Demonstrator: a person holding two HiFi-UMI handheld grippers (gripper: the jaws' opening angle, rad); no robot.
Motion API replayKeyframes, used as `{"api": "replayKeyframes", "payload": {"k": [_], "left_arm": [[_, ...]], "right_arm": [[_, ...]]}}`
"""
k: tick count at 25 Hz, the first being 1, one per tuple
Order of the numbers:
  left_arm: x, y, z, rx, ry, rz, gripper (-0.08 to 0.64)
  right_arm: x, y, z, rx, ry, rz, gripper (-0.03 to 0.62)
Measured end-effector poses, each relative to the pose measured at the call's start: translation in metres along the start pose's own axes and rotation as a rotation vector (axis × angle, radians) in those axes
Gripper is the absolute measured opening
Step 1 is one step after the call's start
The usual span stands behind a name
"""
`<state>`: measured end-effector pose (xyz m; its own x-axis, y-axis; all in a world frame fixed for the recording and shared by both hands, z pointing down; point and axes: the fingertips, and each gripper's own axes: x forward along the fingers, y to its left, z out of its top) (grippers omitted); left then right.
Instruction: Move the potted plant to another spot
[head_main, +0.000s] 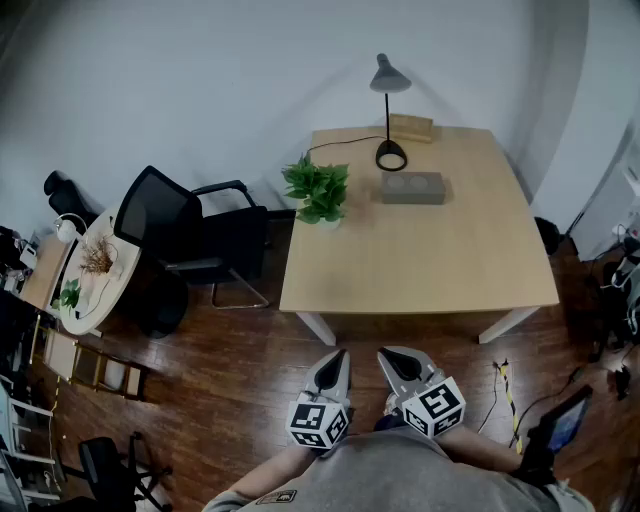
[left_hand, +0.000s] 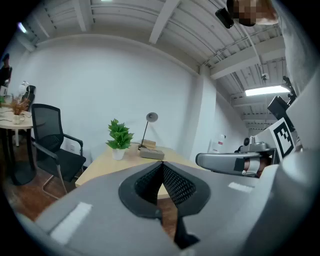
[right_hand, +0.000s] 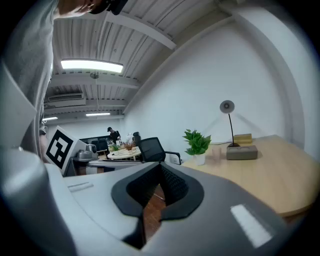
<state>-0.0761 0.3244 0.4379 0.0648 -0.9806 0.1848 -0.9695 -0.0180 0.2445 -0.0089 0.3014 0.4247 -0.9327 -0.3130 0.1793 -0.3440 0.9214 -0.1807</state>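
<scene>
Head view puts the plant (head_main: 316, 190) at the table's (head_main: 430, 270) far left edge, well apart from my left claw (head_main: 335, 358) and right claw (head_main: 393, 355), both shut and empty, so I'd step closer, open one wide and take the pot (left_hand: 118, 154) low, upright.

Green plant (head_main: 317, 188); black chair (head_main: 155, 215)

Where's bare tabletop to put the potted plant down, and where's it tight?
Free: the whole near half of the table, from its front edge up to the grey box, plus the right side beyond that box. Crowded: the far strip, where the lamp, wooden block and grey box cluster. The potted plant stands at the far left edge, with a black chair beside it.
</scene>
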Motion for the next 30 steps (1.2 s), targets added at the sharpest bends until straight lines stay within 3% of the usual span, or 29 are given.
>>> {"api": "replayKeyframes", "payload": {"k": [10,16,24,30], "left_arm": [[0.08,0.028,0.015,-0.021,0.032,0.04,-0.006],[0.133,0.081,0.023,-0.041,0.043,0.02,-0.006],[0.208,0.166,0.064,-0.025,0.043,-0.05,-0.006],[0.236,0.199,0.057,-0.053,0.09,-0.047,-0.006]], "right_arm": [[0.051,-0.076,0.007,0.038,0.039,0.008,0.006],[0.115,-0.109,0.009,0.044,0.06,-0.022,0.006],[0.21,-0.158,0.041,0.012,0.061,-0.111,0.006],[0.243,-0.18,0.033,0.031,0.111,-0.14,0.006]]}}
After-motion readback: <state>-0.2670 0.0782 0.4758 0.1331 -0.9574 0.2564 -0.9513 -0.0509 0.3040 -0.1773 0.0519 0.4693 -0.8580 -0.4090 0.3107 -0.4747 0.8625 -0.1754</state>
